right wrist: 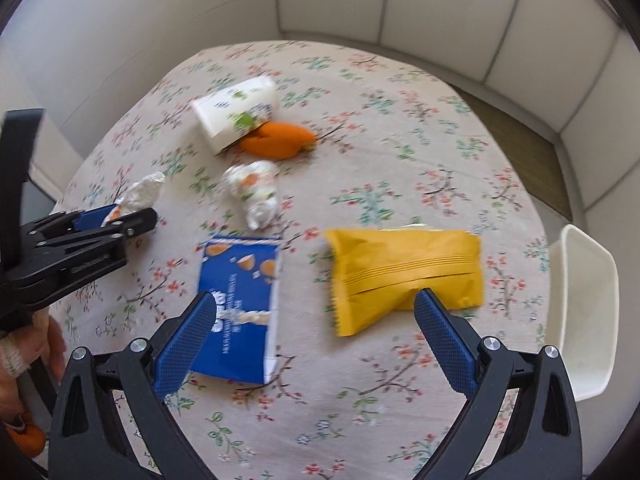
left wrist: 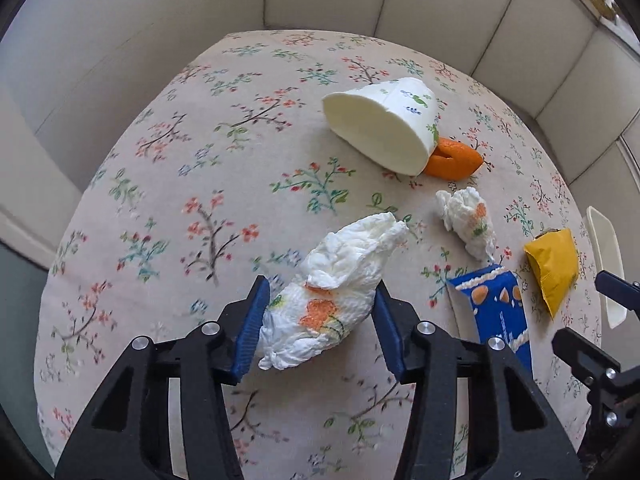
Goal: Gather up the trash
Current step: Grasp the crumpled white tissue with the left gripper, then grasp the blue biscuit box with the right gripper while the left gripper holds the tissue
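My left gripper [left wrist: 320,322] is shut on a crumpled white napkin with an orange print [left wrist: 336,292], which also shows in the right wrist view [right wrist: 140,196]. A second crumpled napkin [left wrist: 468,220] [right wrist: 256,192] lies farther off. A crushed paper cup [left wrist: 384,124] [right wrist: 236,114] lies on its side against an orange peel [left wrist: 454,160] [right wrist: 276,140]. A blue wrapper [left wrist: 500,308] [right wrist: 240,304] and a yellow wrapper [left wrist: 554,272] [right wrist: 400,272] lie flat. My right gripper [right wrist: 314,312] is open and empty, above the gap between the two wrappers.
A floral tablecloth covers the round table [left wrist: 200,200] [right wrist: 400,140]. A white tray [right wrist: 584,312] [left wrist: 606,256] stands at the table's right edge. A white padded bench wraps around the back. My left gripper shows at the left of the right wrist view [right wrist: 120,220].
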A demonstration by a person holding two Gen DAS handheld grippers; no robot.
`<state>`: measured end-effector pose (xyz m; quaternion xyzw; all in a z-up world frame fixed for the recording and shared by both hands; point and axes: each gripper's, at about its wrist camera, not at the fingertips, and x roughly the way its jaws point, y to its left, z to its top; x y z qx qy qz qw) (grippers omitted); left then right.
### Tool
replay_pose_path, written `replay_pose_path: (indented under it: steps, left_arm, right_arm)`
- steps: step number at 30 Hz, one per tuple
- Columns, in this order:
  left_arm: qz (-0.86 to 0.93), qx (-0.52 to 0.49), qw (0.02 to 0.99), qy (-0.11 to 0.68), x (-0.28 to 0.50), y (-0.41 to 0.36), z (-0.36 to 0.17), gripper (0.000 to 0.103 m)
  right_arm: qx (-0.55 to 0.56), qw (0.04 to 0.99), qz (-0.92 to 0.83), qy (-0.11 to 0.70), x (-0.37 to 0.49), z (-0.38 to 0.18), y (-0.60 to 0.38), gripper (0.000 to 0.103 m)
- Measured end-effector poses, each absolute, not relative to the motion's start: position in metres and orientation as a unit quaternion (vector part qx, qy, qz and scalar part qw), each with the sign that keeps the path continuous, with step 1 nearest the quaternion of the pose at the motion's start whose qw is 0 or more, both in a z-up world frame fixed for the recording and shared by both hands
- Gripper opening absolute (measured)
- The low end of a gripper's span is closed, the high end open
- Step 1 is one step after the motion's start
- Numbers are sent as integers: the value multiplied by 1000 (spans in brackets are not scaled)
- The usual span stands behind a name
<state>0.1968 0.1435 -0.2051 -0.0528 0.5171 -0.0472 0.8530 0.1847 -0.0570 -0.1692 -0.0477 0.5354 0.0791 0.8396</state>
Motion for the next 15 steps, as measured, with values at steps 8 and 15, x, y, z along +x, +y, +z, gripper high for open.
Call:
replay_pose_path:
  steps: [8,15]
  left_arm:
    - [1,-138,866,481,128,206,-190,48]
    - [15,-177,863,473,108,232,-182,48]
  right_arm:
    - [-92,830,103,540,180,-187,-12,96]
    - [-111,815,111,558,185,-210,4,89]
